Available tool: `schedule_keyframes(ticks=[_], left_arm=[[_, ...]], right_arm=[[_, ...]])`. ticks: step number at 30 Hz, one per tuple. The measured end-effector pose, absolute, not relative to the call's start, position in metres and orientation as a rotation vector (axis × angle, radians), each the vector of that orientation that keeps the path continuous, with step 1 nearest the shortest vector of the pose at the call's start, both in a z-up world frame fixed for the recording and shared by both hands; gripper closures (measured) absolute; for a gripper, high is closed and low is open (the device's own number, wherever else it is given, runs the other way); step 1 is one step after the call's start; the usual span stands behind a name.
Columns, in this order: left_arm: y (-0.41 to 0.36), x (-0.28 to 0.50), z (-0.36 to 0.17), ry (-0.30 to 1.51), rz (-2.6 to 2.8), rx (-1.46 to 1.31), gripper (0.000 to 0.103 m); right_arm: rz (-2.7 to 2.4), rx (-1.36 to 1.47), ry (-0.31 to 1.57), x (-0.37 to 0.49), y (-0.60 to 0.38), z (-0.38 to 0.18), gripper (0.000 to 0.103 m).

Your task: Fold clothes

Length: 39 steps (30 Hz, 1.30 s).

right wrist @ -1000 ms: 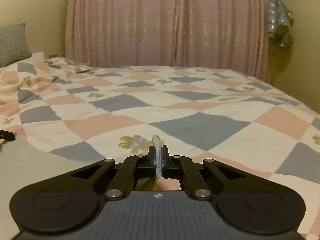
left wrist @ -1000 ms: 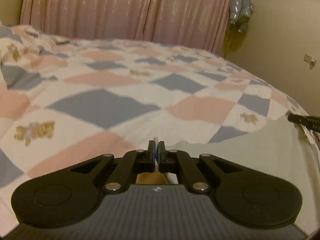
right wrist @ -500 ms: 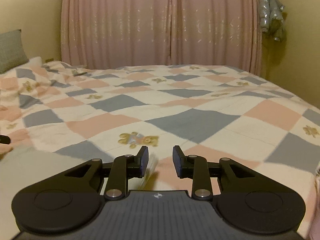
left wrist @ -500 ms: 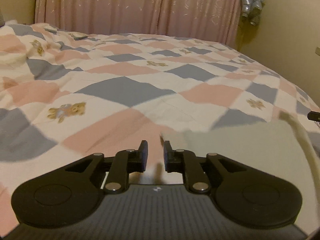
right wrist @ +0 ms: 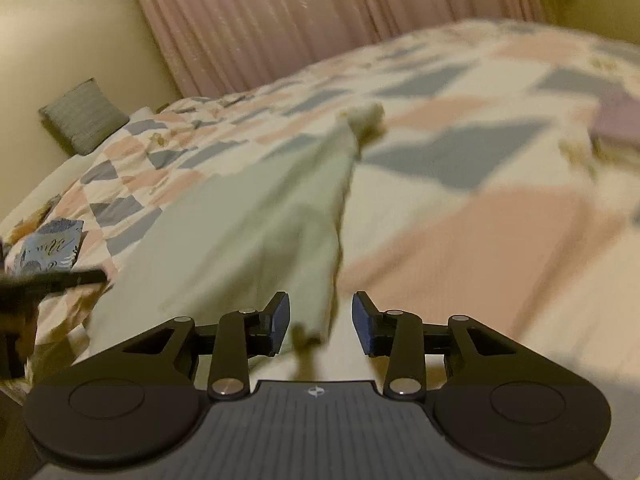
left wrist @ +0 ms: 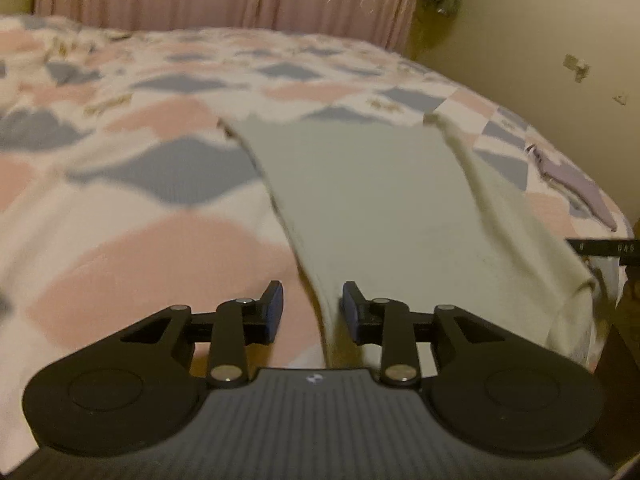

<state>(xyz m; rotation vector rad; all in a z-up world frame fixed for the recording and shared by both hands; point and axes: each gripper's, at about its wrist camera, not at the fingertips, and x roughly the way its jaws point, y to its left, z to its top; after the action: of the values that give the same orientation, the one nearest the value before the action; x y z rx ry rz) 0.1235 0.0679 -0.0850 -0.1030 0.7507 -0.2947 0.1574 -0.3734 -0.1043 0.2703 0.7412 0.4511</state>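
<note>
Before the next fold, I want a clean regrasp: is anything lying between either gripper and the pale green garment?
Nothing visible does. The pale green garment runs right up between the opening left gripper, and its near edge hangs between the opening right gripper.

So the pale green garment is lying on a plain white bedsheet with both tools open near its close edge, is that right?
Not quite. The pale green garment lies on a quilt of pink, grey-blue and white diamonds, not a plain white sheet, as the left wrist view shows. The left tool and right tool are indeed open near its close edge.

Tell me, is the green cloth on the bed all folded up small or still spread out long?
Spread out long. The green cloth lies as one flat strip across the checked quilt, no tidy folded stack showing.
</note>
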Motion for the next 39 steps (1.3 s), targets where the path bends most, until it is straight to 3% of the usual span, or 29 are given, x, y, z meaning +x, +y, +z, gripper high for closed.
schedule_keyframes(ticks=[6,8,9,10,15,21,23,28,31,39], left_arm=[[0.07,0.122,-0.093,0.795,-0.299,-0.214,0.074],[0.069,0.125,-0.094,0.808,-0.319,-0.25,0.082],[0.068,0.124,-0.093,0.807,-0.333,-0.245,0.093],[0.067,0.123,-0.09,0.797,-0.338,-0.237,0.1],[0.073,0.114,-0.069,0.717,-0.317,-0.191,0.099],[0.064,0.12,-0.088,0.78,-0.292,-0.153,0.098],[0.065,0.114,-0.09,0.78,-0.276,-0.147,0.095],[0.074,0.094,-0.081,0.754,-0.242,-0.117,0.091],[0.065,0.083,-0.07,0.73,-0.277,-0.082,0.089],[-0.034,0.067,-0.053,0.661,-0.626,0.058,0.06]], right_arm=[[0.49,0.354,0.756,0.158,-0.365,-0.118,0.066],[0.484,0.401,0.764,0.163,-0.365,-0.12,0.085],[0.472,0.41,0.765,0.163,-0.367,-0.12,0.099],[0.458,0.411,0.76,0.163,-0.368,-0.119,0.1],[0.346,0.285,0.688,0.142,-0.379,-0.088,0.101],[0.213,0.131,0.641,0.122,-0.375,-0.065,0.103],[0.218,0.16,0.658,0.126,-0.372,-0.073,0.102],[0.308,0.305,0.638,0.116,-0.386,-0.079,0.075],[0.339,0.347,0.641,0.103,-0.393,-0.082,0.065],[0.414,0.434,0.726,0.093,-0.377,-0.107,0.06]])
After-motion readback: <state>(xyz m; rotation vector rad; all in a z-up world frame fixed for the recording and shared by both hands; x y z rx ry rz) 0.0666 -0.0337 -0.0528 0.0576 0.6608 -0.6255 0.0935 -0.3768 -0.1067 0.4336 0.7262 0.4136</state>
